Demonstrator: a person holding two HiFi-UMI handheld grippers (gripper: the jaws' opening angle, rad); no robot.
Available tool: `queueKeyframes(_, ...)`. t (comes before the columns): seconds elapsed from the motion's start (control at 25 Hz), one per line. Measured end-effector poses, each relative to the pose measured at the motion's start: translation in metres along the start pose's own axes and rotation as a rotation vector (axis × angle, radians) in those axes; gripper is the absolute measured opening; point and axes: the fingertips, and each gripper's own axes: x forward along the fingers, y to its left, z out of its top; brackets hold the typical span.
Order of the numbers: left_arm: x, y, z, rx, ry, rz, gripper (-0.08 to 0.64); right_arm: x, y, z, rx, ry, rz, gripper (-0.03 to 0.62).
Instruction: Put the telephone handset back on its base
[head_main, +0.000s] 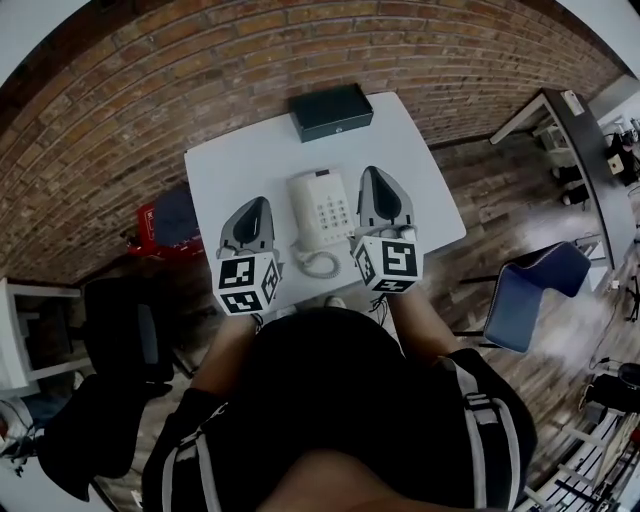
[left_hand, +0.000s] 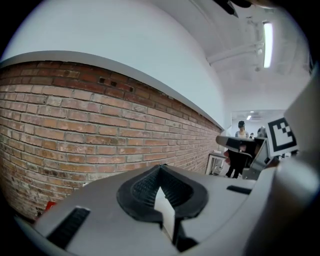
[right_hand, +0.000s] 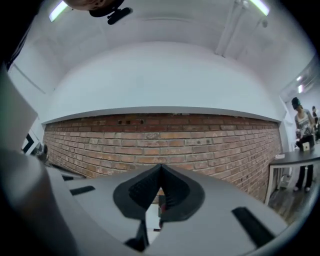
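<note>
handset (head_main: 304, 205) seems to lie on its base (head_main: 335, 210), mid table (head_main: 230, 160), long side pointing away | nearer left claw (head_main: 258, 208) than right claw (head_main: 375, 180) | each claw pinched closed, holding nothing

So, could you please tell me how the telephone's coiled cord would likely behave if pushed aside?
The coiled cord lies in a loose loop on the table, so it is probably floppy and springy, bending rather than sliding whole. Seemingly joined to the telephone, it may tug that light-looking body.
</note>
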Motion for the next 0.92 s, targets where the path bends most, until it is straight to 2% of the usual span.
queueKeyframes(0.16,0.005,-0.006,0.001,-0.003,-0.012,-0.02,-0.003,-0.004,-0.007,-0.01,0.001,0.024,-0.034,-0.002)
queueKeyframes(0.52,0.007,-0.01,0.004,0.004,-0.026,-0.027,-0.003,-0.005,-0.001,-0.012,-0.045,0.031,-0.021,-0.002)
queueKeyframes(0.92,0.0,-0.008,0.007,0.014,-0.051,-0.018,-0.003,-0.004,0.009,-0.021,0.018,0.049,0.02,-0.002)
